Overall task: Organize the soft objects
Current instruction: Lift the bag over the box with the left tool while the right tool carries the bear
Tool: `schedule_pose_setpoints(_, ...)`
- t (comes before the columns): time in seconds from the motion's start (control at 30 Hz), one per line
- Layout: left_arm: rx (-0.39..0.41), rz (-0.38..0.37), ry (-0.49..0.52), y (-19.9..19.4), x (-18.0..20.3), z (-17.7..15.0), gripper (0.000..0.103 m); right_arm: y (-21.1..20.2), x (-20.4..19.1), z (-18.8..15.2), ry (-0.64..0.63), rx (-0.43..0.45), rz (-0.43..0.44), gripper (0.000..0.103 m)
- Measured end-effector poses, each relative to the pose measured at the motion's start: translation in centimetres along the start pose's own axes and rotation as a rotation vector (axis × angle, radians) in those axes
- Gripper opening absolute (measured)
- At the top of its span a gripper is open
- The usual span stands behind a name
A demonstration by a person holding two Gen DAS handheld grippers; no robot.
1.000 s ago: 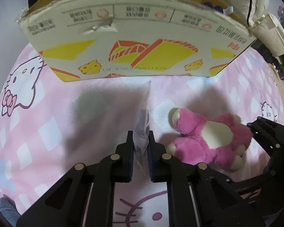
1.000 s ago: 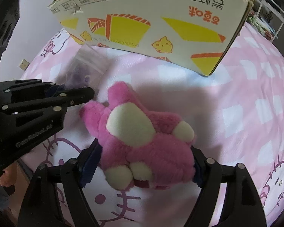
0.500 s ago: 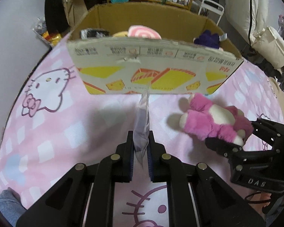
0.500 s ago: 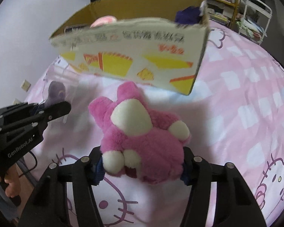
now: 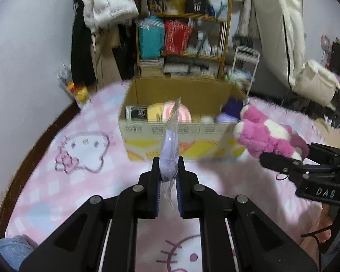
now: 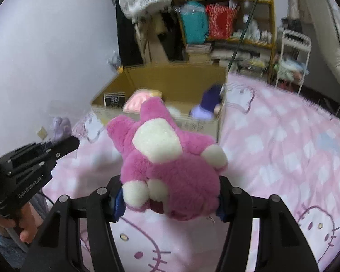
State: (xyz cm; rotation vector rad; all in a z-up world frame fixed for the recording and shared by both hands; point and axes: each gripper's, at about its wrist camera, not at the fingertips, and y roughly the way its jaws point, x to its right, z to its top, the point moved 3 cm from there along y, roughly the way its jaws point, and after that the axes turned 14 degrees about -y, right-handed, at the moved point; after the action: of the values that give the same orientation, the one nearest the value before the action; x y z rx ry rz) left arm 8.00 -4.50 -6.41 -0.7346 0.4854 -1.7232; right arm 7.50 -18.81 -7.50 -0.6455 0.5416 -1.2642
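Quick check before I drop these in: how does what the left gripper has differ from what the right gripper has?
The left gripper is shut on a thin clear plastic bag with something pale purple inside; the right gripper squeezes a bulky pink plush toy.
The bag stands edge-on as a flat sliver between near-touching fingers; the plush fills a much wider gap.
The bag is see-through and slick; the plush is fuzzy with cream patches.
Both are lifted, facing the cardboard box.

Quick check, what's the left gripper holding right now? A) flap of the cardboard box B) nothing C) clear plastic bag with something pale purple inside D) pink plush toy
C: in the left wrist view the left gripper has its jaws shut on a clear plastic bag with pale purple contents; the pink plush toy sits in the right gripper.
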Motion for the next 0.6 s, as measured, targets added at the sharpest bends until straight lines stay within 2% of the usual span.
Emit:
schedule_pose_setpoints(0.07,0.063,-0.004,-0.002,-1.0,0.0,0.7,0.012,-0.9,0.0,0.8,-0.003,0.057,-0.029,0.064)
schedule_pose_setpoints(0.27,0.181,0.007,0.035,-3.2,0.7,2.4,0.012,-3.3,0.6,3.1,-0.018,0.225,-0.136,0.064)
schedule_pose_setpoints(0.6,0.307,-0.018,0.066,-5.0,1.7,5.5,0.012,-4.7,0.5,6.3,-0.043,0.354,-0.212,0.064)
